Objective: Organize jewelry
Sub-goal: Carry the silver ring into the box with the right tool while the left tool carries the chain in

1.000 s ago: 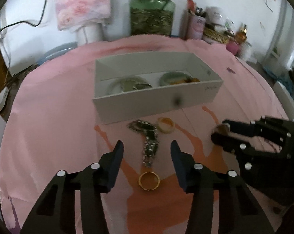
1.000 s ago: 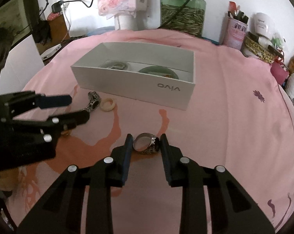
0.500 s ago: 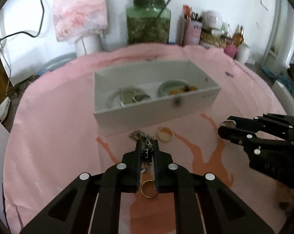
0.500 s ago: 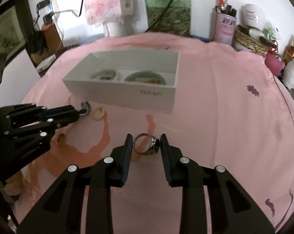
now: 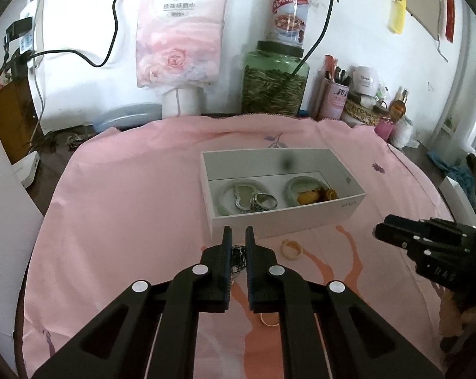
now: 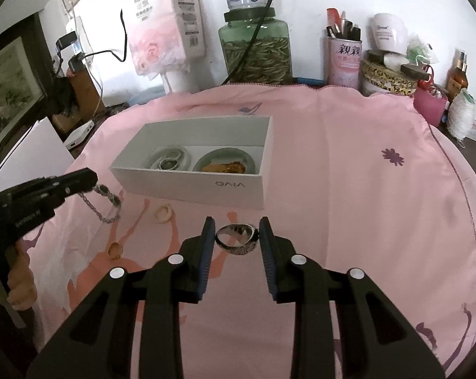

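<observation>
My left gripper [image 5: 238, 237] is shut on a silver chain bracelet [image 6: 106, 203], which hangs lifted over the pink cloth just before the white box [image 5: 288, 213]. My right gripper [image 6: 238, 237] is shut on a silver ring [image 6: 238, 239] and holds it above the cloth in front of the box [image 6: 190, 186]. The box holds green bangles, a silver ring and amber pieces. A cream ring [image 5: 291, 249] and a gold ring [image 5: 269, 319] lie on the cloth; they also show in the right wrist view, the cream one [image 6: 163, 214] and the gold one [image 6: 114, 249].
The round table wears a pink cloth [image 5: 127, 205]. At the back stand a green glass jar [image 5: 274, 83], a tissue pack [image 5: 181, 28], a pink pen cup [image 5: 335, 96] and bottles. A white board [image 5: 4, 221] leans at the left edge.
My left gripper closed on the chain bracelet and lifted it off the cloth. My right gripper rose with the silver ring held in it.
</observation>
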